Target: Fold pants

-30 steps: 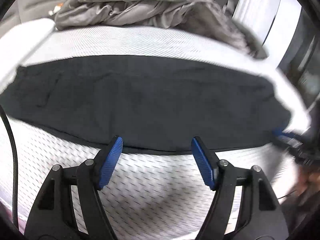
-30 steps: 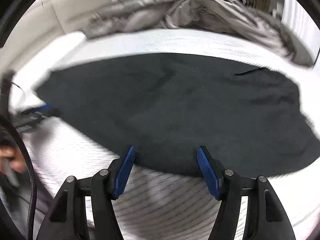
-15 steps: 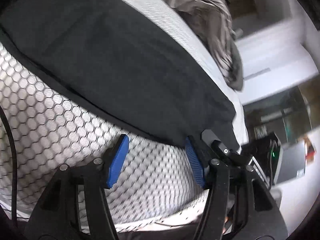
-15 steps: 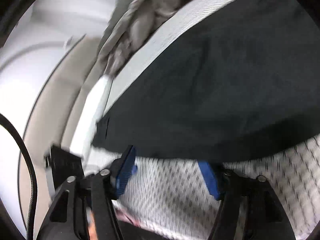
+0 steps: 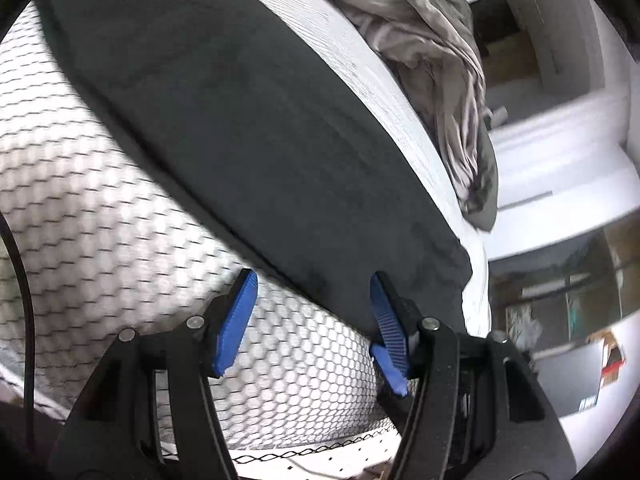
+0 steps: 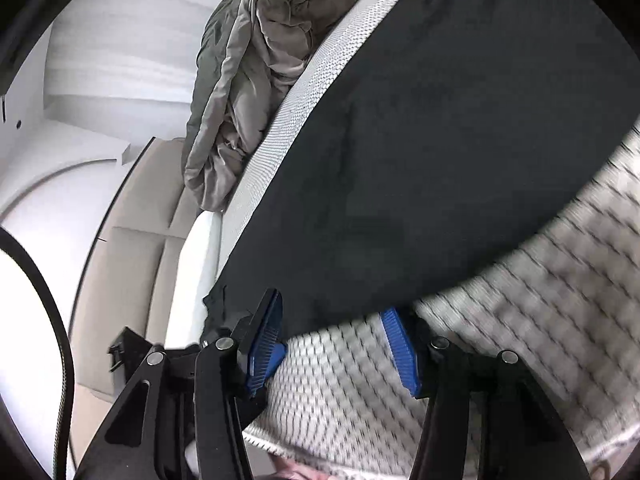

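Only the right view shows beige upholstery point(image 6: 132, 264).

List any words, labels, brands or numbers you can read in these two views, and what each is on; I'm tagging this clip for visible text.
None can be read.
Black pants: no label or print shows.
White mattress: only a honeycomb pattern.
Grey blanket: plain.
Dark screen-like item at the left view's lower right: small bright marks, too small and blurred to read.
Boxy item with a red patch: too blurred.

Pants point(image 5: 248, 112) on mattress point(image 5: 100, 220), blanket point(image 5: 432, 40) behind
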Available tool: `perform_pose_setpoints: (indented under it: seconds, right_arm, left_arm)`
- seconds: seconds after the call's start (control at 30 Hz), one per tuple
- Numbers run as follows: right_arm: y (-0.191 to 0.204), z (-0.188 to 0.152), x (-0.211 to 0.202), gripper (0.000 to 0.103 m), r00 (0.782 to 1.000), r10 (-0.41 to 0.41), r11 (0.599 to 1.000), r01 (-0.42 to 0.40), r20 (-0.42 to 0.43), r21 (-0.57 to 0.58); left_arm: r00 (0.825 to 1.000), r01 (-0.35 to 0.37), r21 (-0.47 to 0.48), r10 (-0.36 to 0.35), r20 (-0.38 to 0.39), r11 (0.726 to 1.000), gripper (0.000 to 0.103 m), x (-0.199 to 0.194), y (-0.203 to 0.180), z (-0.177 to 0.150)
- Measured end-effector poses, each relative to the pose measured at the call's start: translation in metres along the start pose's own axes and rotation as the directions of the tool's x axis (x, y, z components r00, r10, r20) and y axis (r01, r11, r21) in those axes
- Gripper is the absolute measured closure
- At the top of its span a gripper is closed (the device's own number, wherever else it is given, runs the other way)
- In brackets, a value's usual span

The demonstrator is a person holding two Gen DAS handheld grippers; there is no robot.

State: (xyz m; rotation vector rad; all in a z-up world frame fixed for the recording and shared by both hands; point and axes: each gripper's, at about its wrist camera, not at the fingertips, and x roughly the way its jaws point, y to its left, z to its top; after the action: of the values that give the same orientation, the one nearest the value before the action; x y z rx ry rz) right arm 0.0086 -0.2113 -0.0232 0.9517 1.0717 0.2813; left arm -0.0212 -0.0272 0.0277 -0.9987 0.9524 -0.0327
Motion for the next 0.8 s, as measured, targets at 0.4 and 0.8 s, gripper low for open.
perform_pose_setpoints:
  seconds: [0.4,0.8]
  right_arm:
    - [-0.018,0.041,-0.02,0.047,0.977,-0.018,1.0,0.013,0.215,0.027]
    - [-0.012,0.044,0.012,0.041,0.988,0.14,0.987,-0.145,0.071,0.074]
  left_arm:
    - [0.998,-0.045,0.017,0.044,0.036,0.999,0.047,-0.003,0.009,0.002]
    - [0.996,0.088,-0.014,-0.089,-0.022,0.996,0.036,0.035,-0.016,-0.012]
